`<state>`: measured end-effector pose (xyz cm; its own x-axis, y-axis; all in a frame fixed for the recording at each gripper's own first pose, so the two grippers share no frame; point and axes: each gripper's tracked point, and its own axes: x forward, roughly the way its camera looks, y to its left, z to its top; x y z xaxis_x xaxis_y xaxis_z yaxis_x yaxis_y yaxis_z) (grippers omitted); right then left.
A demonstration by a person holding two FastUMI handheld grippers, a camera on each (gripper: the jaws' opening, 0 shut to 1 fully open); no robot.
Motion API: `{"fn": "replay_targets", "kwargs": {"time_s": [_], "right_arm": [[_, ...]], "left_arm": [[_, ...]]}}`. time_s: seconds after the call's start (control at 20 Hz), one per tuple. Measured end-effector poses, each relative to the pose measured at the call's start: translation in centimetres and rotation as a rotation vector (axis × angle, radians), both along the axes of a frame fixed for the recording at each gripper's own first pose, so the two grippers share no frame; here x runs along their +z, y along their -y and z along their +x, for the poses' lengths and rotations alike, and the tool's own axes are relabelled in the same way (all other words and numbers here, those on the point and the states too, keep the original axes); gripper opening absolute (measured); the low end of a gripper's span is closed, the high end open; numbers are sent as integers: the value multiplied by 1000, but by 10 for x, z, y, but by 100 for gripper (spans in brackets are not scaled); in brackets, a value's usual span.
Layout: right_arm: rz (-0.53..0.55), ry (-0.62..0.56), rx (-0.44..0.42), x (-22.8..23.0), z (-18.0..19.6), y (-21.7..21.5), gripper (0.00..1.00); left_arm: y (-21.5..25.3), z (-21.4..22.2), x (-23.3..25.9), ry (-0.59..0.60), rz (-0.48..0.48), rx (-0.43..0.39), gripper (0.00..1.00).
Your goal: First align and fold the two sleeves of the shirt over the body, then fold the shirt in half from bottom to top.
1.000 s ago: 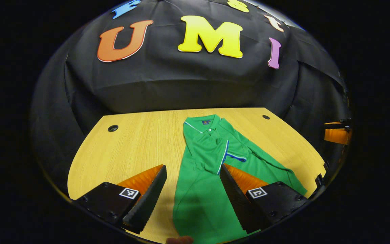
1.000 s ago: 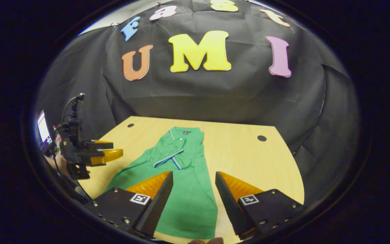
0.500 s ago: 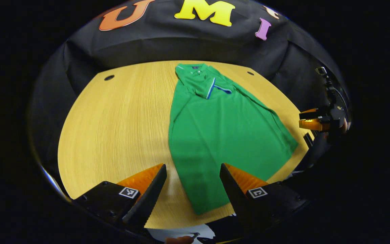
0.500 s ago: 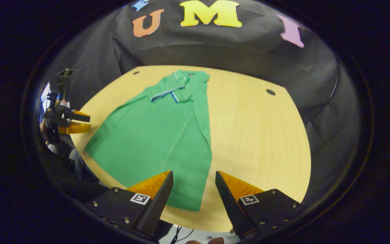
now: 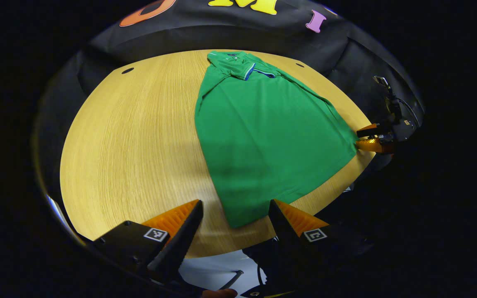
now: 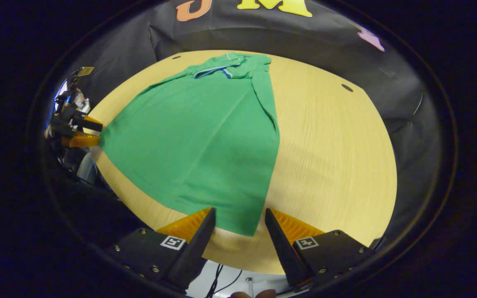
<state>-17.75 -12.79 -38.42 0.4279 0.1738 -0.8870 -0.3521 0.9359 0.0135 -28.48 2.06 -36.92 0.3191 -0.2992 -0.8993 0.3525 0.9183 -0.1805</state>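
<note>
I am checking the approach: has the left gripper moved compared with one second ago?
Yes. The left gripper pulled back toward the near edge of the wooden table, now framing the green polo shirt's bottom corner.

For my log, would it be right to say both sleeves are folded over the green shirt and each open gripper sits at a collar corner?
Not quite: the grippers sit at the hem corners, not the collar. The left gripper view shows the left gripper open around one hem corner of the shirt; the right gripper view shows the right gripper likewise. The sleeves are folded.
</note>
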Motion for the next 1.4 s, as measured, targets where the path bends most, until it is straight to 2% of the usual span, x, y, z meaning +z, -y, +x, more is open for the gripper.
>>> {"fn": "replay_targets", "kwargs": {"time_s": [0.25,0.35,0.4,0.5,0.55,0.6,0.65,0.75,0.8,0.9,1.05,1.4], "right_arm": [[3,19,33,-3,9,-20,82],[13,33,70,-4,9,-28,85],[18,36,81,-4,11,-30,84],[26,44,112,-3,11,-33,67],[29,50,124,-5,14,-35,43],[31,54,130,-3,17,-37,36],[43,42,119,-4,17,-36,7],[64,30,89,-5,23,-35,6],[69,19,76,2,24,-31,2],[65,33,67,10,27,-26,1],[114,40,49,30,32,-28,1],[201,144,1,91,65,-31,1]], "left_arm": [[40,2,3,26,-75,-33,100],[49,10,-2,38,-61,-55,100],[48,14,-4,46,-52,-52,90],[44,24,-7,65,-31,-10,74],[36,24,-9,72,-13,21,51],[35,22,-8,71,-20,38,27],[36,22,-8,58,-35,47,22],[42,20,-6,1,-105,73,8],[43,23,-2,-6,-126,81,4],[43,30,7,8,-140,70,3],[43,39,20,45,-133,44,4],[39,68,63,146,-158,36,3]]}}
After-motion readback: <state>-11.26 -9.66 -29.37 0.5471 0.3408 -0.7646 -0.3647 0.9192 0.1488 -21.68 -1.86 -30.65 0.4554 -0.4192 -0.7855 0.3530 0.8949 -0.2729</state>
